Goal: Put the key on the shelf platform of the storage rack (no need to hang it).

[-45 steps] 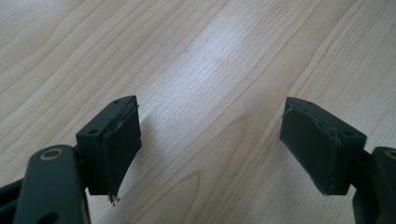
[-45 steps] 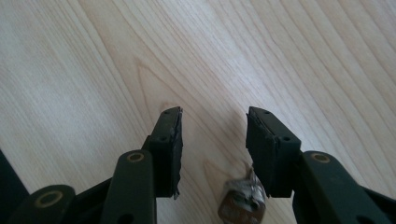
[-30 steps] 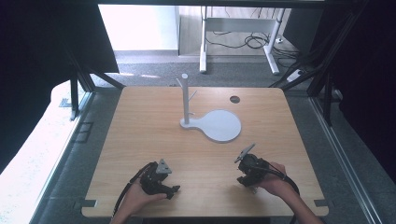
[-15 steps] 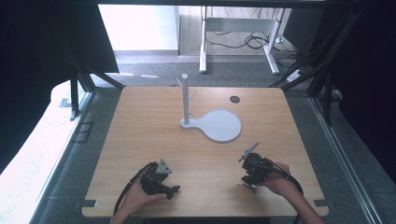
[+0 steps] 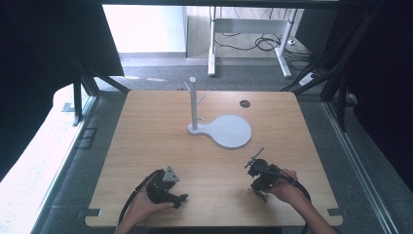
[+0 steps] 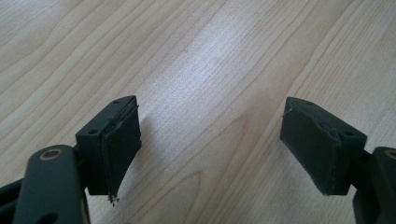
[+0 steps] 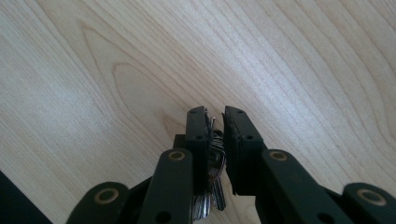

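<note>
Wooden bench [image 5: 146, 146]: left tongs [image 6: 210, 149] spread wide, empty; right tongs [image 7: 215, 135] pinched narrow on a small bunch of keys [image 7: 215, 158].

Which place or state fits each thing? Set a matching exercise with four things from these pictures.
Things:
1. left gripper
2. right gripper
3. white stand
4. round hole

Places or states:
A. shut on a small metal thing
B. near the far edge of the table
C. open over bare wood
D. middle of the table

Pairs: 1-C, 2-A, 3-D, 4-B
</note>
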Demonstrator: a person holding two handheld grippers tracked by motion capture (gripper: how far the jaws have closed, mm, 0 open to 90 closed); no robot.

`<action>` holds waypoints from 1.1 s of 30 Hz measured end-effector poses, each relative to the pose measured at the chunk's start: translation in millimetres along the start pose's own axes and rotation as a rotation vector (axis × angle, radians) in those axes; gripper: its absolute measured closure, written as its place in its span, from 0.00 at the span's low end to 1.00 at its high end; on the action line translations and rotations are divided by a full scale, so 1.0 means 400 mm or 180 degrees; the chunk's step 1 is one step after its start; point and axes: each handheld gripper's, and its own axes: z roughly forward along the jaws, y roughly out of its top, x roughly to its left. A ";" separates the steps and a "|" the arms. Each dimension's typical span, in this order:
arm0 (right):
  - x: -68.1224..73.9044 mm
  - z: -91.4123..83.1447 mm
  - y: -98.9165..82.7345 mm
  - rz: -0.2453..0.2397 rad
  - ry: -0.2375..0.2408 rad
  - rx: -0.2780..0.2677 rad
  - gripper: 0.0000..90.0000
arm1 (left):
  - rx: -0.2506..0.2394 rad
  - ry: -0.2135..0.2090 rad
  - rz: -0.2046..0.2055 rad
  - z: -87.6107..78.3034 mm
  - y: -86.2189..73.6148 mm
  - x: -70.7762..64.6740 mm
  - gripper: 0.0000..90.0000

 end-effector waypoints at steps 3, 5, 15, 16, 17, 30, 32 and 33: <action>0.000 0.000 -0.001 0.0009 0.0032 0.0029 0.95 | -0.0002 -0.0007 0.0001 0.000 0.000 -0.001 0.23; -0.001 0.000 -0.001 -0.0003 0.0039 0.0041 0.98 | -0.0003 -0.0015 0.0008 0.001 0.000 0.000 0.23; 0.005 -0.014 -0.007 -0.0160 0.0019 0.0157 0.99 | 0.0012 -0.0019 -0.0011 0.003 -0.001 0.001 0.23; 0.006 -0.017 -0.007 -0.0156 0.0026 0.0152 0.99 | 0.0011 -0.0013 -0.0023 0.003 -0.001 0.001 0.23; 0.006 -0.021 -0.007 -0.0157 0.0032 0.0161 0.99 | 0.0010 -0.0014 -0.0024 0.004 -0.001 0.001 0.23; -0.008 -0.091 -0.006 -0.0106 -0.0031 0.0047 1.00 | -0.0019 -0.0014 -0.0034 -0.003 -0.001 0.003 0.23; -0.012 -0.098 -0.006 -0.0105 -0.0030 0.0033 1.00 | -0.0020 -0.0012 -0.0032 -0.004 -0.001 0.003 0.23; -0.013 -0.101 -0.005 -0.0087 -0.0024 0.0020 1.00 | -0.0021 -0.0011 -0.0033 -0.004 -0.001 0.003 0.23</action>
